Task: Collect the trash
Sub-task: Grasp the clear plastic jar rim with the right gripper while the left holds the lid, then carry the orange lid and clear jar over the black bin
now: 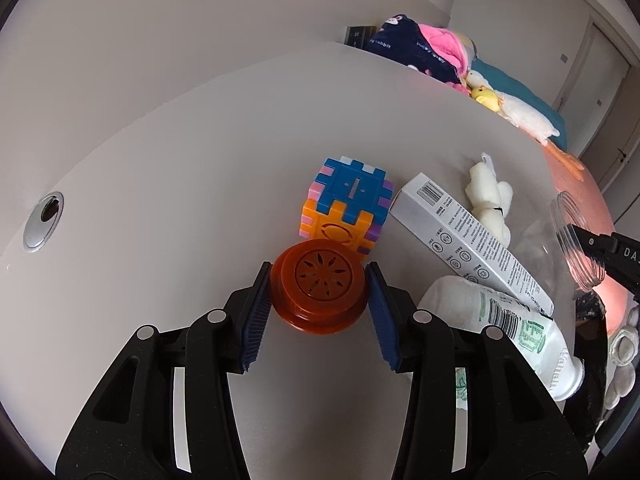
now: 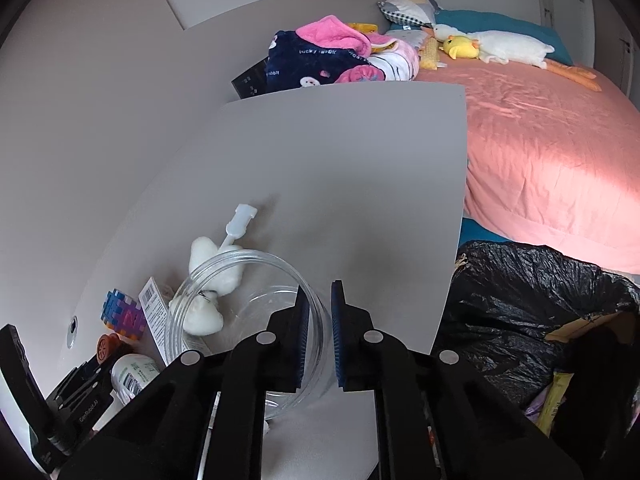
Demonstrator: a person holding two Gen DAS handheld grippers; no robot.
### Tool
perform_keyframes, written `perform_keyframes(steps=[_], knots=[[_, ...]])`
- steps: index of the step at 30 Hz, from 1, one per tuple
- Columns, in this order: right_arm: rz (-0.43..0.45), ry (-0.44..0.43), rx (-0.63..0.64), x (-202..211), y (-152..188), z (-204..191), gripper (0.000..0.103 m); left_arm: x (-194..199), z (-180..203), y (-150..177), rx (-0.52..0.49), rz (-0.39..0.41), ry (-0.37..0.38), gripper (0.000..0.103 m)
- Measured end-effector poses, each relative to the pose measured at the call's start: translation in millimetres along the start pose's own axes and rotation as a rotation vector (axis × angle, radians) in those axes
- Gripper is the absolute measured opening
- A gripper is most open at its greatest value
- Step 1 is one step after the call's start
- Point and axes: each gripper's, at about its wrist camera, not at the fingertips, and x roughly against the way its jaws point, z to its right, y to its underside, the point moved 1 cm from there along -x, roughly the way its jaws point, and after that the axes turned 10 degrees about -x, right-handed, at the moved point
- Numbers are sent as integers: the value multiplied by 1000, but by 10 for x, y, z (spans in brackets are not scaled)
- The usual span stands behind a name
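My left gripper [image 1: 318, 280] is shut on a round orange vented lid [image 1: 319, 290], its blue pads pressed on both sides, low over the grey table [image 1: 180, 184]. My right gripper [image 2: 320, 300] is shut on the wall of a clear plastic jar [image 2: 224, 280] lying on its side; one finger is inside the rim. The jar also shows in the left wrist view [image 1: 576, 240]. A white carton [image 1: 472, 240] and a white bottle with a green label [image 1: 508, 328] lie to the right of the lid. A bin lined with a black bag [image 2: 532, 312] stands below the table's right edge.
A colourful block cube [image 1: 346, 204] sits just behind the lid. A white plush toy [image 1: 490, 204] lies by the carton. A cable grommet [image 1: 43, 220] is at the table's left. Beyond the table is a bed with a pink cover [image 2: 552, 152], clothes and plush ducks.
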Motion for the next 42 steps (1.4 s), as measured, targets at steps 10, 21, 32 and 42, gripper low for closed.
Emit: perform_keyframes(steps=[10,21,32,42], knots=[[49,19,51,318,66,37,12,184,-22,-30,12,37,2,45],[112,25,61,792,126,175,12,478,242,-120,-37,86,33,45],[149,35,30,1159,225,530,12,631,788,-64,-103,98,95,45],[157,46,-11,1391,324,916,12,703,1330,-13,-177,98,150,45]])
